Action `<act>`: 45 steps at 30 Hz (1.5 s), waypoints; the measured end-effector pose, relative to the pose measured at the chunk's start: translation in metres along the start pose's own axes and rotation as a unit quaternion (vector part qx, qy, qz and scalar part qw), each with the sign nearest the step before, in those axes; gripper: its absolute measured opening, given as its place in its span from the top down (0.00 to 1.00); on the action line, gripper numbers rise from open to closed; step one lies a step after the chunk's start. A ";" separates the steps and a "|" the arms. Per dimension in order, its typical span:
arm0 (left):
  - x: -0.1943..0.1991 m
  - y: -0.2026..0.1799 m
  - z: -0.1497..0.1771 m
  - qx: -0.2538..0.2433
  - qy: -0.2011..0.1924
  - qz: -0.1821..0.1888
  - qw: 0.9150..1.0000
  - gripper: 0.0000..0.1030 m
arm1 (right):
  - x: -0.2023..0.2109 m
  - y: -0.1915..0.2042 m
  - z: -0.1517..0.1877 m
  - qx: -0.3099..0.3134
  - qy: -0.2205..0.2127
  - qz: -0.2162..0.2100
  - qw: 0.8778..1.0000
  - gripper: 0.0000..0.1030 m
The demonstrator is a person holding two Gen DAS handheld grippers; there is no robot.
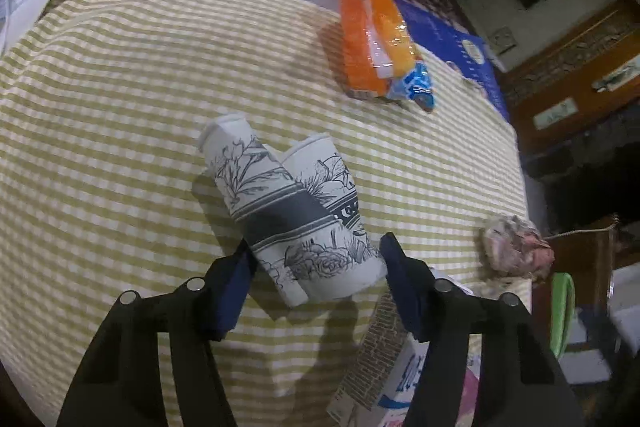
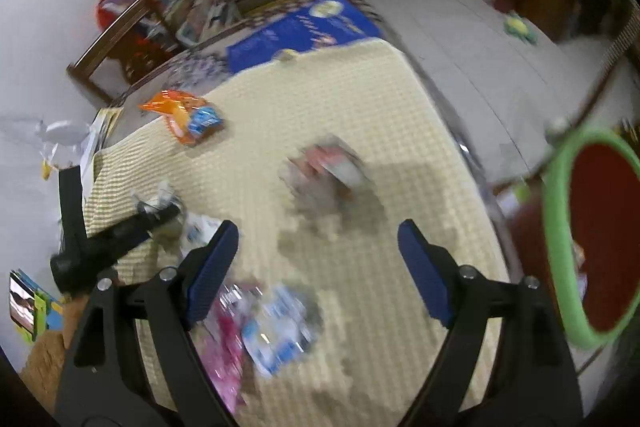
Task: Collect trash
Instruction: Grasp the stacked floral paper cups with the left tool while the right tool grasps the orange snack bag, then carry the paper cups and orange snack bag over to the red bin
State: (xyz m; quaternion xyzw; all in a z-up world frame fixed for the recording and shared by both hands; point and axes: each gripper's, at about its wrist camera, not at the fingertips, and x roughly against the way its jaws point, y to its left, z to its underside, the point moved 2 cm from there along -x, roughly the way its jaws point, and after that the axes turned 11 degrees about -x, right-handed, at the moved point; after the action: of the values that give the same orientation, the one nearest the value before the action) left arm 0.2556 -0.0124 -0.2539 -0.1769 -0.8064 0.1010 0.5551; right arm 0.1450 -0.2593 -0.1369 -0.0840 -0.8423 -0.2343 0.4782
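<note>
Two white paper cups with black flower prints point(image 1: 288, 211) lie side by side on a yellow checked tablecloth point(image 1: 120, 107). My left gripper point(image 1: 316, 259) is open, with its jaws on either side of the cups' bases. An orange and blue snack wrapper point(image 1: 376, 39) lies farther back. A crumpled pinkish tissue wad point(image 1: 516, 247) sits at the right table edge. My right gripper point(image 2: 316, 259) is open and empty above the cloth. Below it lie a pink wrapper point(image 2: 228, 339) and a blue and white wrapper point(image 2: 276, 331). A blurred crumpled wrapper point(image 2: 328, 171) lies ahead.
A bin with a green rim and red inside point(image 2: 592, 239) stands at the table's right edge. A blue sheet point(image 2: 300, 27) lies at the far end. The other gripper's black arm point(image 2: 112, 239) reaches in from the left. A box point(image 1: 384, 367) lies near the front right.
</note>
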 end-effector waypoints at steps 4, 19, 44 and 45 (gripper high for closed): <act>0.023 0.014 0.009 -0.001 -0.018 0.009 1.000 0.43 | -0.042 0.060 -0.032 0.060 0.021 -0.038 0.997 0.22; 0.067 0.059 0.040 -0.016 -0.037 -0.051 0.998 0.43 | -0.199 0.203 -0.057 0.287 0.067 0.040 0.955 0.38; 0.114 0.000 0.054 -0.074 -0.091 -0.022 0.993 0.43 | 0.046 0.100 0.042 0.185 -0.039 -0.065 0.980 0.48; 0.118 -0.004 0.057 -0.079 -0.094 -0.019 0.992 0.42 | 0.054 0.094 0.043 0.170 -0.046 -0.066 0.982 0.48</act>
State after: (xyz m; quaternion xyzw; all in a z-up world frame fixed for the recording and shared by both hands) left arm 0.1641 0.0326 -0.1720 -0.1943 -0.8639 0.0427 0.4628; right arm 0.1182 -0.1609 -0.0798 0.0434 -0.8947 -0.1149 0.4294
